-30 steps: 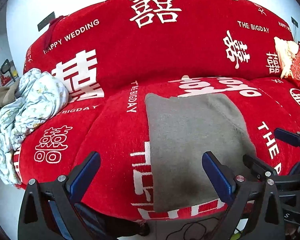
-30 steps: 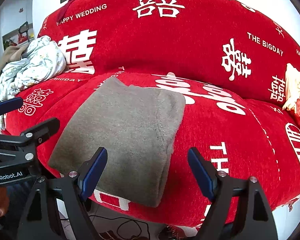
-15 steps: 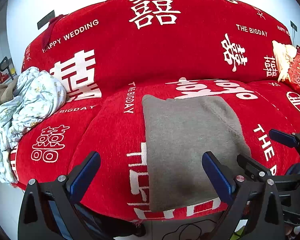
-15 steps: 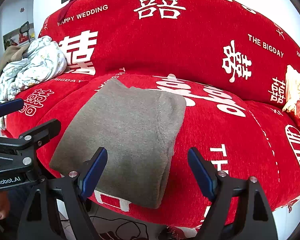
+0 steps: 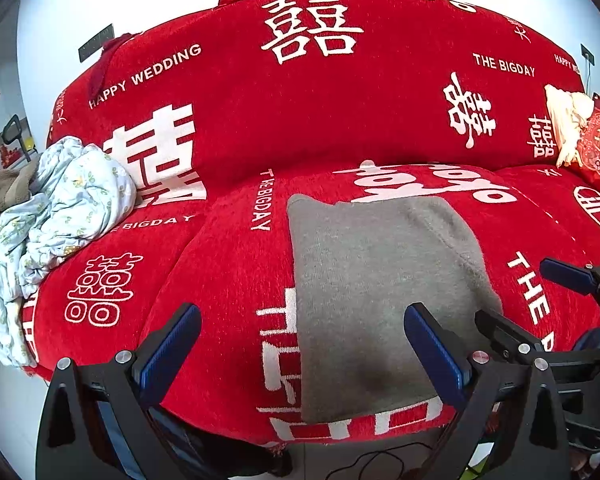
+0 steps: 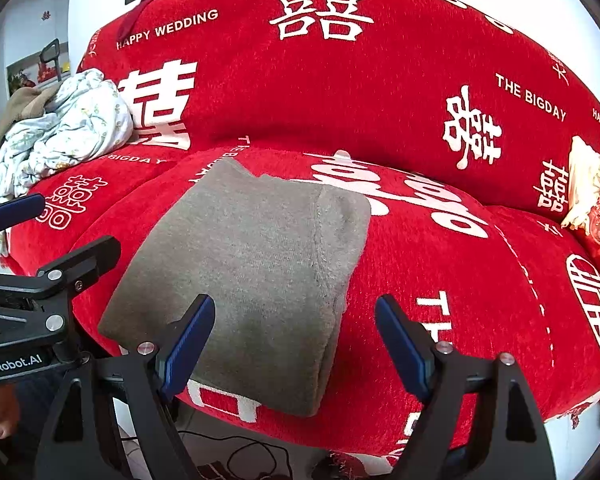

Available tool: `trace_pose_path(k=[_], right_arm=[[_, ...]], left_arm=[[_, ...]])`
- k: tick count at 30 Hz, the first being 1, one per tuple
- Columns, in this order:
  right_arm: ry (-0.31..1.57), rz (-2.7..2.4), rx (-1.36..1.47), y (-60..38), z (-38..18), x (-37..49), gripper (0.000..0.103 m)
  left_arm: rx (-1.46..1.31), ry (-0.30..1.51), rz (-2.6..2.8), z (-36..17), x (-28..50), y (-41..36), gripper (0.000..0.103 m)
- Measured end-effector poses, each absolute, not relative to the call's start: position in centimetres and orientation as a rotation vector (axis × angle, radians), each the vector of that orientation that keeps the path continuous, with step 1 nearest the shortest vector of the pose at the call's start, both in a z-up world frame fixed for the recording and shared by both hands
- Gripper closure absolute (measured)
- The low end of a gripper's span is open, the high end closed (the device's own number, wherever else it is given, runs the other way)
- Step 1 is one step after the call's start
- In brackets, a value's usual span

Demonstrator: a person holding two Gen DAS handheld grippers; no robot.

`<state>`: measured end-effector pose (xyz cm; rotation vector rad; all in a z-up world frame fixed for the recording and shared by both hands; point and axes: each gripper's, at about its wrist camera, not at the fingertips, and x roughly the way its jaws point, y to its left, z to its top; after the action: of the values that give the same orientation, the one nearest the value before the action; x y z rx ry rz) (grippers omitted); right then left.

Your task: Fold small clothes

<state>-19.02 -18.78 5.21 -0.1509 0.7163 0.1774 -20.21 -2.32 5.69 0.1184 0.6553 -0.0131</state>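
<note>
A grey garment lies folded flat as a rectangle on the middle seat cushion of a red sofa; it also shows in the right wrist view. My left gripper is open and empty, hovering at the sofa's front edge over the garment's near left corner. My right gripper is open and empty over the garment's near right corner. Each gripper shows in the other's view, the right gripper and the left gripper.
A pile of light blue floral clothes with a brown piece sits on the left seat, also in the right wrist view. A cream cloth and a red cushion lie at the far right. Cables lie on the floor below the sofa edge.
Both grippers have drifted slightly back and up from the sofa, staying open. The grey garment has not moved.
</note>
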Motion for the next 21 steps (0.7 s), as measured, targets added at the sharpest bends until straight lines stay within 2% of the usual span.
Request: trace_pose_path(k=[21], right_arm=[[0.718,0.188,-0.166,-18.60,5.37,-18.59,0.018]], left_arm=[[0.120,0.653,-0.010,5.63,-20.28,-2.24,0.001]])
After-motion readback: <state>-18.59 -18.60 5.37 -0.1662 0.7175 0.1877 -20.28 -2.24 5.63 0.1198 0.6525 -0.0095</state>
